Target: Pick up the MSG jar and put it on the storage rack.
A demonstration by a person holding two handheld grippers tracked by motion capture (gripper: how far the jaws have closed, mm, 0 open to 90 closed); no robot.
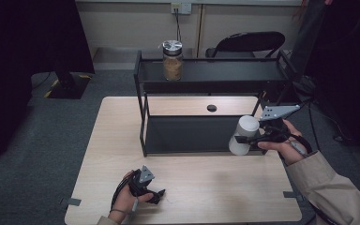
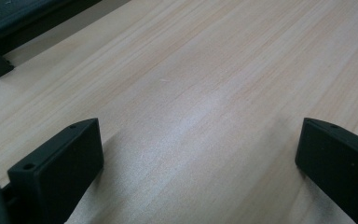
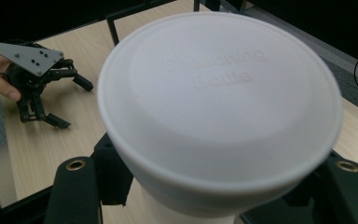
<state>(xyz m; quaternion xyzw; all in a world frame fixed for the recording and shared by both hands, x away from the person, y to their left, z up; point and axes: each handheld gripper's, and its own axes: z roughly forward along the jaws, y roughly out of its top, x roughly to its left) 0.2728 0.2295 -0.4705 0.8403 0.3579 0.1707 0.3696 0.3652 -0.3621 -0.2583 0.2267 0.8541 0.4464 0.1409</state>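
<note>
A white seasoning bottle (image 1: 243, 133) with a wide white lid (image 3: 219, 107) hangs tilted above the table, in front of the right end of the black rack's lower shelf. My right gripper (image 1: 244, 139) is shut on the bottle's body just under the lid, its jaws on either side in the right gripper view. Down on the table near the front left edge rests my left gripper (image 1: 158, 194), open, with bare wood between its two black jaws in the left gripper view (image 2: 200, 163). It also appears at the far left of the right gripper view (image 3: 73, 105).
A black two-tier rack (image 1: 215, 77) stands at the back of the wooden table (image 1: 117, 140). A glass jar with a silver lid (image 1: 172, 60) holding brown contents sits on its top shelf, left of centre. A cable hole (image 1: 211, 108) lies behind the rack. A chair (image 1: 248, 43) stands beyond.
</note>
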